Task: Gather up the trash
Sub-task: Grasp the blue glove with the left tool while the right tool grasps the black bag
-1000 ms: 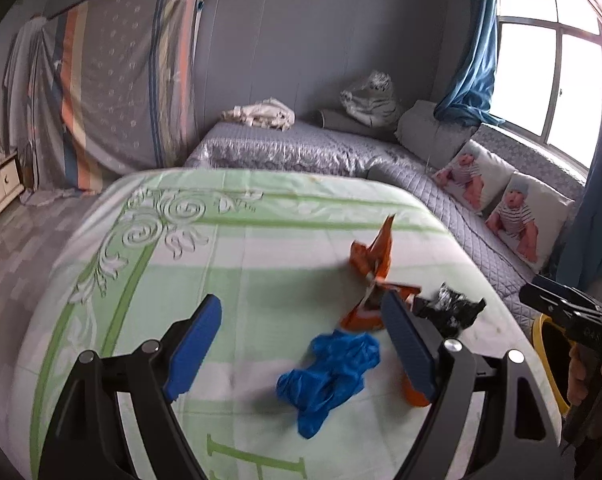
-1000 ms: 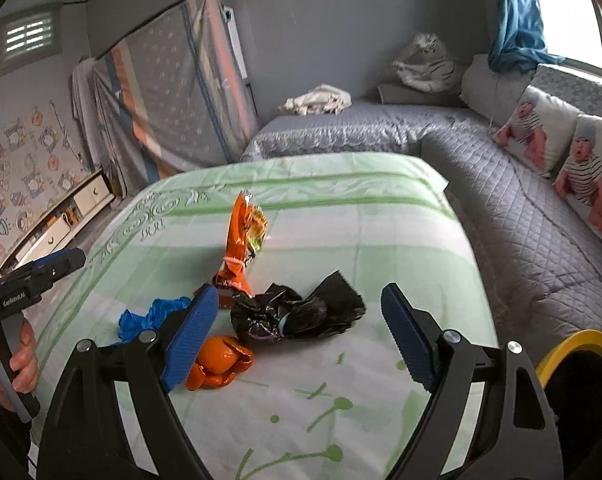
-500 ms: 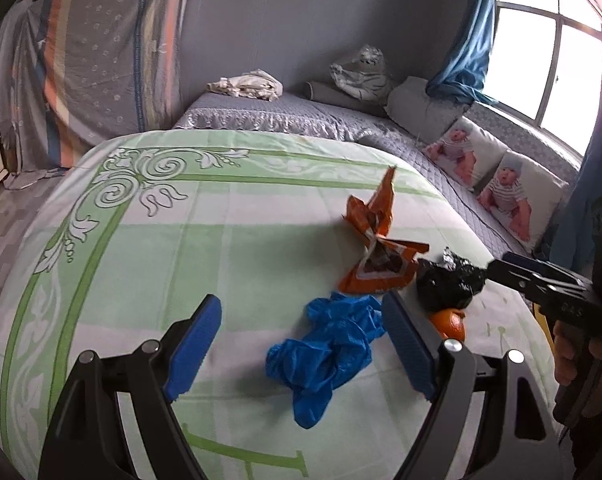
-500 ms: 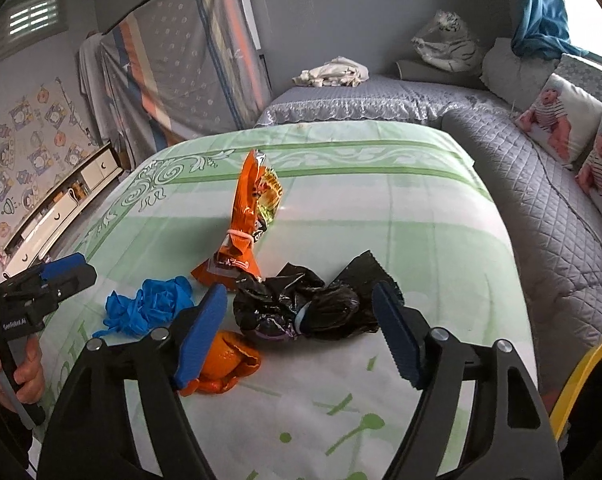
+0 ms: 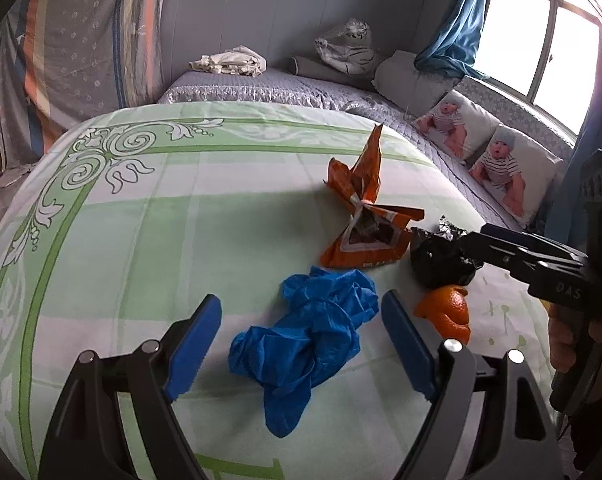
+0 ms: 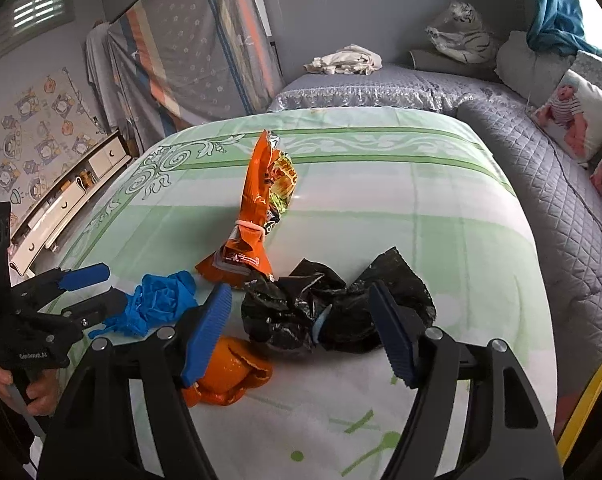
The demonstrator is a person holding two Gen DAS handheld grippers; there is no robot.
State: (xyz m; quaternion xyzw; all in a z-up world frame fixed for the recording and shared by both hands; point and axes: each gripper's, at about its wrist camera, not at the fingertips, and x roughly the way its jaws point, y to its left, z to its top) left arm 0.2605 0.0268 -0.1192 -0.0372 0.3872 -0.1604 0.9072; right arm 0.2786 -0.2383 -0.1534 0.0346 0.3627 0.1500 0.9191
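Trash lies on a green and white patterned cloth (image 5: 181, 216). A crumpled blue glove (image 5: 305, 340) lies between the open jaws of my left gripper (image 5: 301, 336). A crumpled black wrapper (image 6: 333, 312) lies between the open jaws of my right gripper (image 6: 301, 320). An orange peel (image 6: 225, 376) sits by the right gripper's left finger. A tied orange snack bag (image 6: 261, 216) stands behind both. In the left wrist view the bag (image 5: 365, 208), wrapper (image 5: 441, 256) and peel (image 5: 449, 312) show too.
A yellow-rimmed bin (image 6: 593, 396) shows at the right edge. Grey quilted bedding (image 6: 573, 208) with baby-print pillows (image 5: 497, 172) runs behind and right. A white drawer unit (image 6: 61, 204) stands at the left. A striped sheet (image 6: 189, 52) hangs on the back wall.
Both grippers have moved forward and down toward the trash. The blue glove now lies between the left jaws and the black wrapper between the right jaws.
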